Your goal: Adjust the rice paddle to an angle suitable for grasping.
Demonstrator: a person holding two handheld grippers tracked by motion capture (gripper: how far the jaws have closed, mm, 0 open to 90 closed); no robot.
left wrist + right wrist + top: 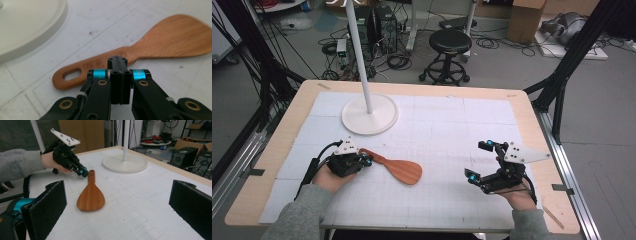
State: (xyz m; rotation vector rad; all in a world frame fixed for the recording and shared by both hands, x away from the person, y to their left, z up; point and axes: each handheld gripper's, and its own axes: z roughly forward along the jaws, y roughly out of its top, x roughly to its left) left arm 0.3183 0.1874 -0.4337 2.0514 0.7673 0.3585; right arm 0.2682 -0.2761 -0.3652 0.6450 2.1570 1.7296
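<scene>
We saw a wooden spatula point(397, 169) lying flat on the white gridded mat point(442, 135) that covered the surface, its broad blade pointing toward the right side and its slotted handle toward the left. The left gripper point(367, 160) rested low at the handle end, held in a hand point(332, 177) with a grey sleeve. In the left gripper view its jaws stood pressed together with nothing between them, their tips just in front of the spatula's point(140, 50) neck; whether they touched the wood we could not tell. In the right gripper view the same gripper point(83, 173) sat just beside the handle's hole, and the spatula point(90, 195) lay apart from any other thing.

The right gripper point(478, 161) was well apart from the spatula, at the right part of the mat, with its jaws spread wide and empty; its two black pads point(47, 205) framed the right gripper view.

Behind the spatula stood a white round lamp base point(369, 116) with a thin upright pole point(359, 50). On the floor beyond the surface stood a black stool point(449, 47).
</scene>
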